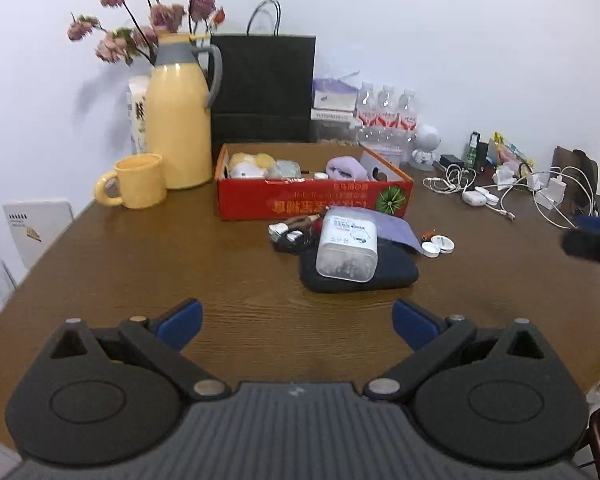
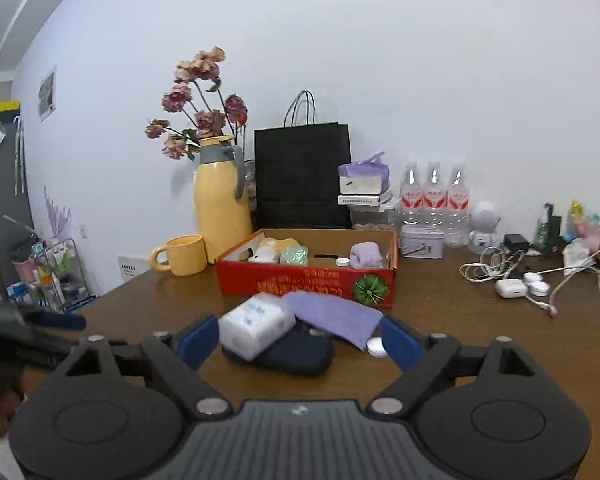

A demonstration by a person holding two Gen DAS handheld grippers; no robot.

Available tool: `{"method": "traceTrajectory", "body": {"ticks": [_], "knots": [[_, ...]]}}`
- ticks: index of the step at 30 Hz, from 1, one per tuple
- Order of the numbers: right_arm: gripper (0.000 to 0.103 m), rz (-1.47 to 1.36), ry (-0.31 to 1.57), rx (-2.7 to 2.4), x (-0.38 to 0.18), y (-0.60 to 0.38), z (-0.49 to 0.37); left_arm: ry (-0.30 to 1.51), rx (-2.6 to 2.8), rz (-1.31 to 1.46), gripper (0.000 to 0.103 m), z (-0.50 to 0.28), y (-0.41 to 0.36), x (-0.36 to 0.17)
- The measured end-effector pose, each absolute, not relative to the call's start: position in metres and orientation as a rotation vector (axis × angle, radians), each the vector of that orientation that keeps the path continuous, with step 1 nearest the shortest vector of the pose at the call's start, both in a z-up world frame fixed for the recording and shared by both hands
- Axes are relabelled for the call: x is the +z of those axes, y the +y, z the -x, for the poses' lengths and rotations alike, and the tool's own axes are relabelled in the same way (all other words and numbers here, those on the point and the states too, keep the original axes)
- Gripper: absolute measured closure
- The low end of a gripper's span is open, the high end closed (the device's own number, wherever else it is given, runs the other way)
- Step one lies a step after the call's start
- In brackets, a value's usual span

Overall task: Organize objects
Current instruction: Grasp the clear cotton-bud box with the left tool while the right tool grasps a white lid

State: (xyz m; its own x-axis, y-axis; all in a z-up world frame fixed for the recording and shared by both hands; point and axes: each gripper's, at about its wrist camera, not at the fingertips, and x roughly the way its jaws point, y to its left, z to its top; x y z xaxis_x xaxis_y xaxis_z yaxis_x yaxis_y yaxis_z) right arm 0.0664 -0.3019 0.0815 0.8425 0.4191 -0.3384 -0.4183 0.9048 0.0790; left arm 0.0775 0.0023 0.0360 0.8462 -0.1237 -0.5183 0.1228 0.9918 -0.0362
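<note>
A red cardboard box [image 1: 312, 200] [image 2: 304, 280] sits mid-table holding a plush toy, a purple cloth and small items. In front of it lie a clear plastic container [image 1: 348, 248] [image 2: 256, 326] on a dark pouch [image 1: 360, 272] [image 2: 296, 354], a purple cloth [image 1: 392, 228] [image 2: 336, 314], white round lids [image 1: 440, 245] and a black cable bundle [image 1: 290, 236]. My left gripper [image 1: 298, 322] is open and empty, short of the pile. My right gripper [image 2: 300, 340] is open around the container and pouch, not touching them.
A yellow jug [image 1: 180, 120] with flowers and a yellow mug [image 1: 138, 180] stand at back left. A black paper bag [image 1: 264, 88], water bottles [image 1: 386, 112], a white figurine [image 1: 426, 146] and tangled white cables [image 1: 500, 190] line the back and right.
</note>
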Motion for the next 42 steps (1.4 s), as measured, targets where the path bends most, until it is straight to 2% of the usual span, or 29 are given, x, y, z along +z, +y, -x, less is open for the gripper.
{"method": "traceTrajectory", "body": {"ticks": [3, 5, 7, 11, 19, 24, 28, 30, 31, 35, 36, 37, 38, 39, 41, 42], "knots": [[0.013, -0.013, 0.352, 0.479, 0.089, -0.32, -0.041, 0.476, -0.111, -0.033, 0.0, -0.068, 0.008, 0.051], [0.006, -0.005, 0.357, 0.499, 0.096, -0.331, -0.03, 0.435, -0.124, -0.029, 0.0, -0.068, 0.007, 0.054], [0.001, 0.019, 0.32, 0.493, 0.096, -0.338, -0.027, 0.47, -0.138, -0.019, 0.0, -0.078, 0.0, 0.045], [0.001, 0.013, 0.334, 0.373, 0.081, -0.34, -0.053, 0.553, -0.172, 0.009, 0.0, -0.106, -0.016, 0.022], [0.006, 0.102, 0.349, 0.112, 0.039, -0.318, -0.153, 0.562, -0.157, 0.024, 0.0, -0.168, -0.024, -0.002], [0.007, 0.013, 0.39, 0.135, 0.024, -0.314, -0.211, 0.591, -0.164, 0.017, 0.0, -0.212, -0.033, -0.02], [0.008, 0.073, 0.432, 0.158, 0.007, -0.296, -0.252, 0.649, -0.212, 0.114, 0.0, -0.242, -0.035, -0.029], [0.013, 0.112, 0.463, 0.17, -0.006, -0.286, -0.268, 0.668, -0.238, 0.15, 0.0, -0.251, -0.038, -0.031], [0.019, 0.139, 0.482, 0.172, -0.012, -0.281, -0.273, 0.668, -0.247, 0.145, 0.0, -0.253, -0.042, -0.031], [0.031, 0.18, 0.54, 0.204, -0.031, -0.272, -0.287, 0.644, -0.289, 0.054, 0.0, -0.255, -0.063, -0.034], [0.034, 0.183, 0.559, 0.202, -0.033, -0.272, -0.29, 0.646, -0.288, 0.031, 0.003, -0.257, -0.069, -0.036], [0.044, 0.181, 0.563, 0.196, -0.032, -0.273, -0.29, 0.652, -0.287, 0.013, 0.01, -0.259, -0.073, -0.038], [0.055, 0.18, 0.561, 0.194, -0.031, -0.274, -0.29, 0.665, -0.291, -0.003, 0.032, -0.261, -0.076, -0.04], [0.06, 0.179, 0.569, 0.202, -0.031, -0.274, -0.29, 0.688, -0.286, -0.018, 0.036, -0.262, -0.078, -0.042], [0.079, 0.191, 0.596, 0.239, -0.033, -0.27, -0.29, 0.683, -0.298, -0.03, 0.037, -0.259, -0.079, -0.043], [0.08, 0.208, 0.605, 0.246, -0.034, -0.267, -0.289, 0.685, -0.3, -0.031, 0.037, -0.256, -0.078, -0.042]]}}
